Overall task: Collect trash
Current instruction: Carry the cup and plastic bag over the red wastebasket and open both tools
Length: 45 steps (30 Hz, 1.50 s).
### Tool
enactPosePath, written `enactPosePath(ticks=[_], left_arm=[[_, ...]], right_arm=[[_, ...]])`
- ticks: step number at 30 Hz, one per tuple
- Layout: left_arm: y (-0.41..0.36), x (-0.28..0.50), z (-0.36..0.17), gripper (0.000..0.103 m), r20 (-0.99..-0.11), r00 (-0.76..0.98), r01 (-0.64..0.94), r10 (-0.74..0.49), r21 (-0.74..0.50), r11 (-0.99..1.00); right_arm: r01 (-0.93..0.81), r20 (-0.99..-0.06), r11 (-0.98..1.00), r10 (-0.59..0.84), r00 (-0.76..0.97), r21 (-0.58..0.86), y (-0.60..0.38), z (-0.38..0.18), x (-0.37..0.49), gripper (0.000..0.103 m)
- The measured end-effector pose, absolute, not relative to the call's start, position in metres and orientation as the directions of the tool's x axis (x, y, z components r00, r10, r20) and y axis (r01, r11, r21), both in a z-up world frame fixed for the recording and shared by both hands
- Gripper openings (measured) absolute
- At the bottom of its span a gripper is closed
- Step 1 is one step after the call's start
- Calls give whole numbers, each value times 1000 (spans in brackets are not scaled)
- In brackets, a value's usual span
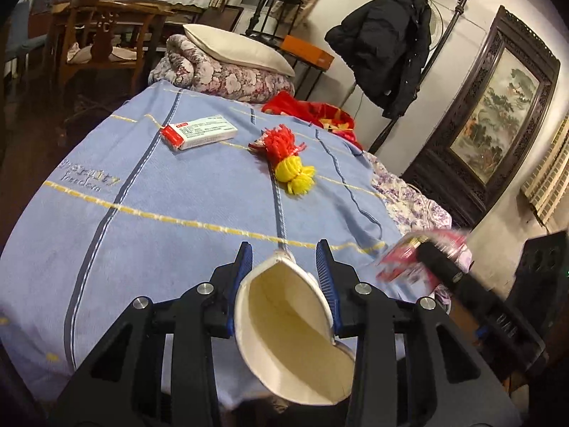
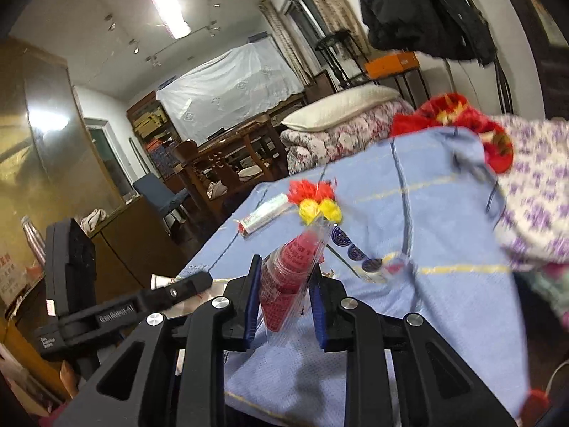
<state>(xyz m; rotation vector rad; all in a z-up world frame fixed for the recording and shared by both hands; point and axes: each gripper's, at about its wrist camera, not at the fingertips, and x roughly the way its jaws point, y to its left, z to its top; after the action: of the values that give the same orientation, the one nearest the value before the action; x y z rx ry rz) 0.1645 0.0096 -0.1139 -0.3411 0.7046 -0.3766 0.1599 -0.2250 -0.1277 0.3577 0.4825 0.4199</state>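
— Cream paper, is that what the left gripper (image 1: 284, 259) is carrying?

— Yes, one squashed white paper cup with a cream inside (image 1: 284, 334), its mouth turned toward the camera, pinched between the two blue-padded fingers (image 1: 245, 267). It hangs over the near edge of the light blue towel sheet with yellow and dark blue stripes (image 1: 160, 192).

— And the right gripper (image 2: 284, 277)?

— Its jaws are pressed onto one red printed plastic wrapper with a clear edge (image 2: 288, 277), held upright above the same blue sheet (image 2: 409, 302). From the left wrist view that wrapper (image 1: 405, 256) is a red blur at the sheet's right edge, so I can't read the print.

— What is left lying on the bed?

— Two loose items. One flat white carton with a red end (image 1: 199, 131) lies toward the far left of the sheet. One bunch of red and yellow foam fruit netting (image 1: 288, 160) lies near the middle, well apart from the carton. The right wrist view shows both, carton (image 2: 266, 217) and netting (image 2: 316, 201), beyond the wrapper.

— Anything past the sheet?

— One cream pillow (image 1: 238, 49) on one folded floral quilt (image 1: 227, 74), one red blanket (image 1: 316, 110) beside them, and one black padded coat (image 1: 387, 42) hanging from a stand.
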Motion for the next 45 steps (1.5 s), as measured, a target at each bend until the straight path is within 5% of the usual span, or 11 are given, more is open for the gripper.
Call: enactPosePath(ticks=[7, 14, 22, 27, 39, 45], left_arm=[[-21, 131, -85, 38, -526, 695, 306, -490, -401, 864], [-95, 114, -75, 38, -547, 605, 448, -579, -368, 815], [-201, 100, -108, 38, -641, 428, 589, -637, -337, 735], [-259, 94, -133, 38, -699, 349, 655, -624, -294, 696], [-371, 85, -200, 46, -813, 159, 754, -561, -266, 600], [-368, 85, -195, 72, -820, 202, 750, -535, -222, 623]], right_arm=[[-318, -316, 869, 445, 838, 380, -258, -80, 113, 25], [-179, -350, 909, 319, 881, 376, -332, -92, 47, 25], [100, -604, 918, 169, 779, 385, -425, -201, 11, 27], [277, -795, 887, 148, 588, 370, -460, -290, 19, 47], [414, -670, 762, 36, 741, 498, -543, -258, -27, 58], [385, -639, 789, 12, 769, 479, -544, -240, -31, 58]])
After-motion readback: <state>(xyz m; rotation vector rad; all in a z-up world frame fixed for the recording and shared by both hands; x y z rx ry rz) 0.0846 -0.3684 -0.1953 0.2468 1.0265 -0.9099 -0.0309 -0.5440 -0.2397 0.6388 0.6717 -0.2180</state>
